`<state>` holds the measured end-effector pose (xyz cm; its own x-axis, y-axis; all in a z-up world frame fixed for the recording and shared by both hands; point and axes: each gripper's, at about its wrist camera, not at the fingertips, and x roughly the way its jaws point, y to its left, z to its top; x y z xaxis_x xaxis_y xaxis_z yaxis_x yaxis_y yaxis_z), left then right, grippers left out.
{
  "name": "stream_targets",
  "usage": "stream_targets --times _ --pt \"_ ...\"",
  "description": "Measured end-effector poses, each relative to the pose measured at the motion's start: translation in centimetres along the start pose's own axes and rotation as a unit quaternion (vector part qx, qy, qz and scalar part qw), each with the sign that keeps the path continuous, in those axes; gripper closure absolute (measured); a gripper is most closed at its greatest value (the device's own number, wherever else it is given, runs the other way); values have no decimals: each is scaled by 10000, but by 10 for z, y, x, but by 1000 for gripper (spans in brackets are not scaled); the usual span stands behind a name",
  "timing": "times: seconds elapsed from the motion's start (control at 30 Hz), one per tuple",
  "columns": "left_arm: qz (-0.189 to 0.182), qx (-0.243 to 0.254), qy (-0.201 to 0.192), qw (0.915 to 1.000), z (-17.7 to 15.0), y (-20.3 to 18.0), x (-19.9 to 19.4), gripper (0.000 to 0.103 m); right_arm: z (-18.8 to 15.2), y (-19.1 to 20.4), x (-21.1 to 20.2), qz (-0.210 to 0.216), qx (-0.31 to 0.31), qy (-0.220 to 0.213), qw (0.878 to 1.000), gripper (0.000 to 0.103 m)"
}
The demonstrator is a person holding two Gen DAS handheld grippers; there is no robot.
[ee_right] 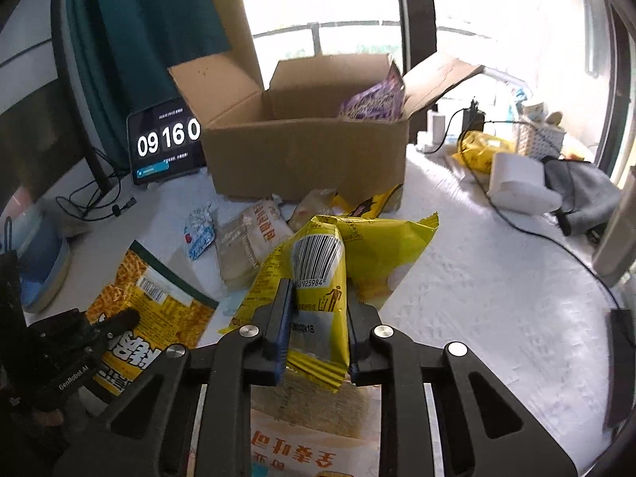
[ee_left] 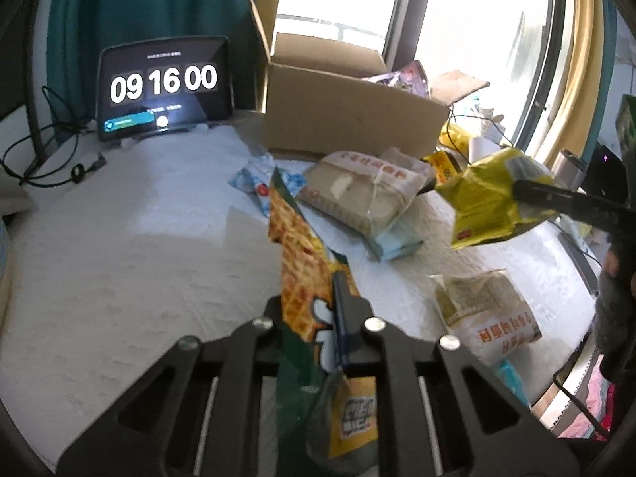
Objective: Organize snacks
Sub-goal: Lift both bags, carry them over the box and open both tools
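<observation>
Currently both grippers are clamped: left gripper (ee_left: 318, 314) on the waffle bag (ee_left: 302, 262), right gripper (ee_right: 318, 318) on the yellow bag (ee_right: 318, 274), both lifted before the box (ee_right: 306, 159). Light, crinkly, slippery film, probably fragile contents; keep your hold on the seams.

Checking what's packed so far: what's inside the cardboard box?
One purple snack bag leans in the cardboard box's right corner. The front wall hides the floor, so anything lower cannot be seen.
</observation>
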<state>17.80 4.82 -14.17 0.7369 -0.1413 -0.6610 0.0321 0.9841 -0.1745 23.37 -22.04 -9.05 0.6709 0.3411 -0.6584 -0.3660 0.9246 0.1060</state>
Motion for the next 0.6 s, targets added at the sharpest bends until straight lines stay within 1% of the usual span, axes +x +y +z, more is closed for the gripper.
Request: stream_targets --times 0.27,0.6 --pt "148 81 -77 9998 0 -5 -12 91 -2 -18 -34 -130 131 -428 9989 80" --pt "406 185 -306 9985 16 -12 -28 92 3 -40 -52 -31 290 -816 9962 80"
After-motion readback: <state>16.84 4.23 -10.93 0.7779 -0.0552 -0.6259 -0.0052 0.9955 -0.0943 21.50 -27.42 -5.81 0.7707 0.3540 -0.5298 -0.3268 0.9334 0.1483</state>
